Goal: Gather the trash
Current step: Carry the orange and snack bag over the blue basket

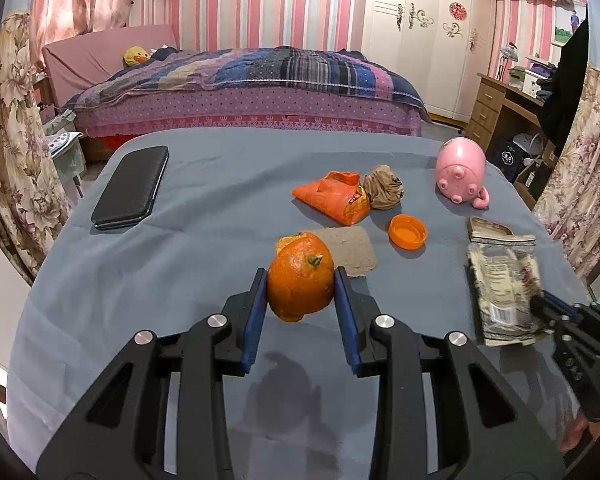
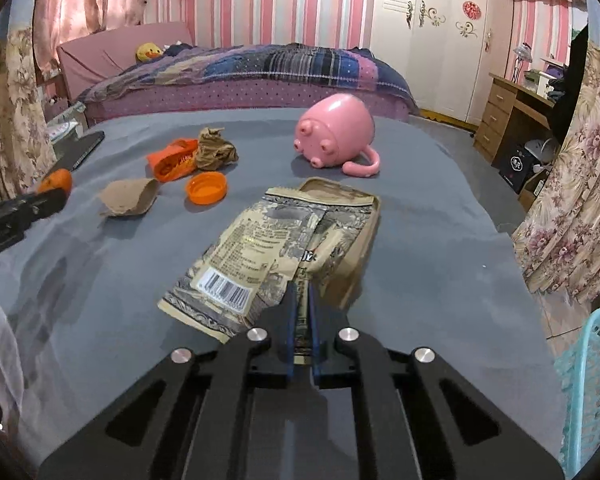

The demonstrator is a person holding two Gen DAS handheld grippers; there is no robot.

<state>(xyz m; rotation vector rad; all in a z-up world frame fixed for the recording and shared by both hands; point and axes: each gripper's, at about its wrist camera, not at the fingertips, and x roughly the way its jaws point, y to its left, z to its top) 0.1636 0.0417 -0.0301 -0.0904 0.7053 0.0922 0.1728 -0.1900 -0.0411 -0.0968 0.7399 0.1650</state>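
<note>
On the far left of the grey-clothed bench point(image 1: 180, 240) lies a black case point(image 1: 132, 184), no trash and well apart from the litter. Next, the left claw point(image 1: 300, 280) holds the orange peel point(image 1: 300, 280) clear of the cloth, its blue pads pressing either side of the hollow shell, partly closed because the peel is wide and would crush under a harder squeeze. Just beyond it a brown paper scrap point(image 1: 350, 250) lies flat, then an orange snack wrapper point(image 1: 334, 198) touching a crumpled brown wad point(image 1: 384, 186), with an orange bottle cap point(image 1: 407, 231) near them, open side up. A pink pig-shaped cup point(image 1: 462, 174) rests tipped over farther back and probably is not rubbish. On the right, the right claw point(image 2: 302, 300) is pinched fully together on the near edge of a flattened, printed snack bag point(image 2: 284, 248), a thin sheet that needs a tight nip. A turquoise basket point(image 2: 592, 380) stands beyond the bench's right edge, likely where the trash goes.
</note>
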